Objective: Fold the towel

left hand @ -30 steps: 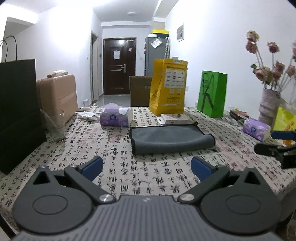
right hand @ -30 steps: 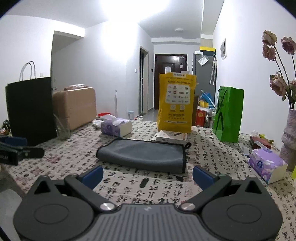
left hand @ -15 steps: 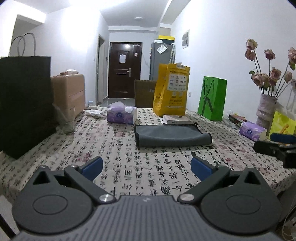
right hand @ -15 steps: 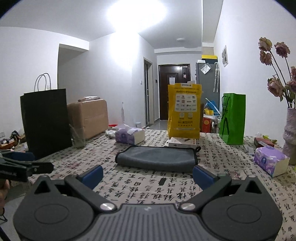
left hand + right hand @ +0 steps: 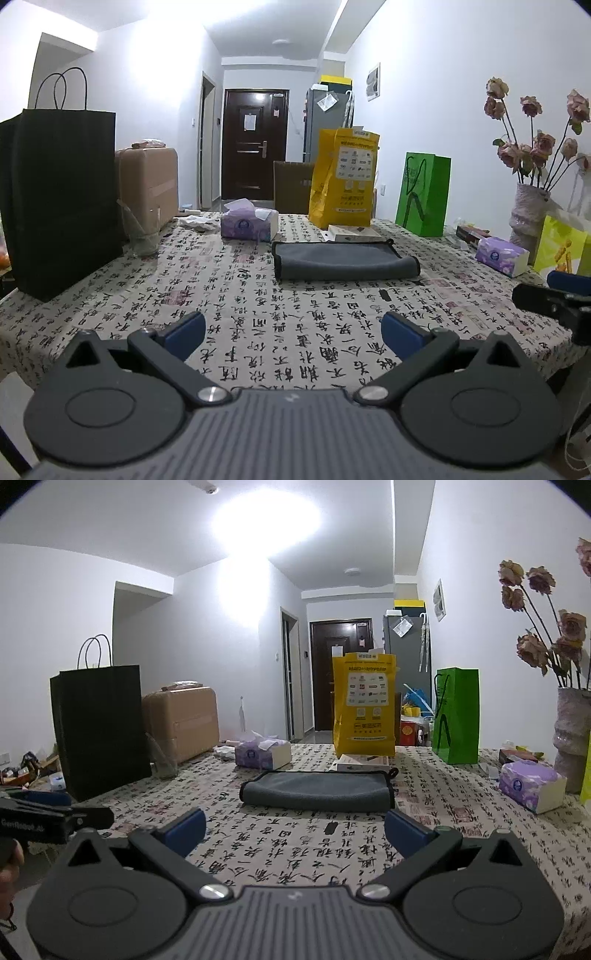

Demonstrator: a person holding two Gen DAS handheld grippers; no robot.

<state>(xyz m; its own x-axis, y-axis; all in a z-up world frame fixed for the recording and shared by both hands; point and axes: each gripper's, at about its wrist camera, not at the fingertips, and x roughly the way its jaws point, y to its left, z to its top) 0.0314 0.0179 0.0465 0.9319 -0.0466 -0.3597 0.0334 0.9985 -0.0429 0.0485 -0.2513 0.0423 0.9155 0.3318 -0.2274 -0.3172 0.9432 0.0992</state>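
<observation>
A grey towel (image 5: 341, 260) lies folded into a flat rectangle in the middle of the table; it also shows in the right wrist view (image 5: 317, 789). My left gripper (image 5: 293, 334) is open and empty, held back over the table's near edge, well short of the towel. My right gripper (image 5: 295, 829) is open and empty, also back near the front edge. The right gripper's fingers show at the right edge of the left wrist view (image 5: 554, 299). The left gripper shows at the left edge of the right wrist view (image 5: 48, 818).
The table has a calligraphy-print cloth (image 5: 258, 314). On it stand a black paper bag (image 5: 62, 199), a glass (image 5: 142, 236), a purple tissue box (image 5: 249, 223), a yellow bag (image 5: 345, 182), a green bag (image 5: 424, 194), a second tissue box (image 5: 500, 254) and a flower vase (image 5: 528, 218).
Both grippers have pulled back from the towel and tilted up. The towel looks smaller and farther away. It has not moved on the table.
</observation>
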